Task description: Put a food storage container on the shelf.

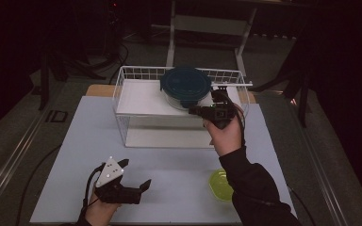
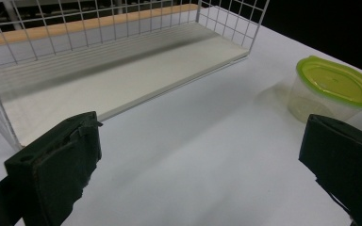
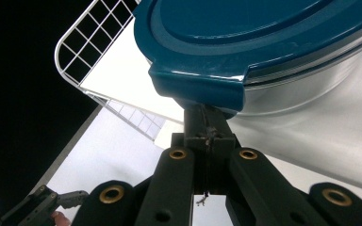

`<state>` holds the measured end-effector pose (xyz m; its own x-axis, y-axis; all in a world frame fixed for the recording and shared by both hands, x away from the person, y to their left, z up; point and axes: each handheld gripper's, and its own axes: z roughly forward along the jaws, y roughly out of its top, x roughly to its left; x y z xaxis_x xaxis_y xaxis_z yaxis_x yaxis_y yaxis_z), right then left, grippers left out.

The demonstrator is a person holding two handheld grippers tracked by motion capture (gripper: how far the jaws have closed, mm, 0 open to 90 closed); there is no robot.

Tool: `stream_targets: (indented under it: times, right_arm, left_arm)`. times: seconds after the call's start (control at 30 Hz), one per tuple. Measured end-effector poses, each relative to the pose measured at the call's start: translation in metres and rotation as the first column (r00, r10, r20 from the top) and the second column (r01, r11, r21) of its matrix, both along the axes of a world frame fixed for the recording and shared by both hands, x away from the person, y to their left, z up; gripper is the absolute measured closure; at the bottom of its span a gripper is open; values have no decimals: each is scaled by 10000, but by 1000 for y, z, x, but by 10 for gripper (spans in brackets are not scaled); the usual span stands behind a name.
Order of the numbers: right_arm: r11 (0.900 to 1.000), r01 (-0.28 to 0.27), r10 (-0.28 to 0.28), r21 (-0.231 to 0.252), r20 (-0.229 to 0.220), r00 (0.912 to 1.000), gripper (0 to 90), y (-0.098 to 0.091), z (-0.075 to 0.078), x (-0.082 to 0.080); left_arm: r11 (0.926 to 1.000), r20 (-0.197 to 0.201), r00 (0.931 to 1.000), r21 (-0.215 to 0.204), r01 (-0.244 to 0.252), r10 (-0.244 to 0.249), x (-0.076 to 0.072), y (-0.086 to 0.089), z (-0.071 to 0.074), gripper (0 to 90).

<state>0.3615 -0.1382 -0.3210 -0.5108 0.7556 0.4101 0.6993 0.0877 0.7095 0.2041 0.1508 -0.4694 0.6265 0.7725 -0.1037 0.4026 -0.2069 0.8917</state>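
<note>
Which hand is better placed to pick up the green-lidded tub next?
Left. The left gripper hangs open near the green-lidded tub, which sits between its jaws in its own view. The right gripper is shut against the blue-lidded container on the rack.

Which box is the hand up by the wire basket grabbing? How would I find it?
Look for the white wire rack at the far side of the table. On its upper shelf sits a clear round container with a dark teal lid, its lid tab pinched by the right gripper. The other container is small, lime-lidded, down on the table.
</note>
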Motion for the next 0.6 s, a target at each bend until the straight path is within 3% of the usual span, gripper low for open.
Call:
stream_targets:
  times: [0.37,0.6]
  right_arm:
    - [10000,44,-44,-41,75,10000,899,2,1,2]
    - [9995,-268,276,-163,468,9985,872,0,2,-11]
  left_arm:
    - [10000,-6,10000,34,69,-69,-1,-3,-1,0]
    - [10000,33,9999,16,96,-96,-3,-1,2,0]
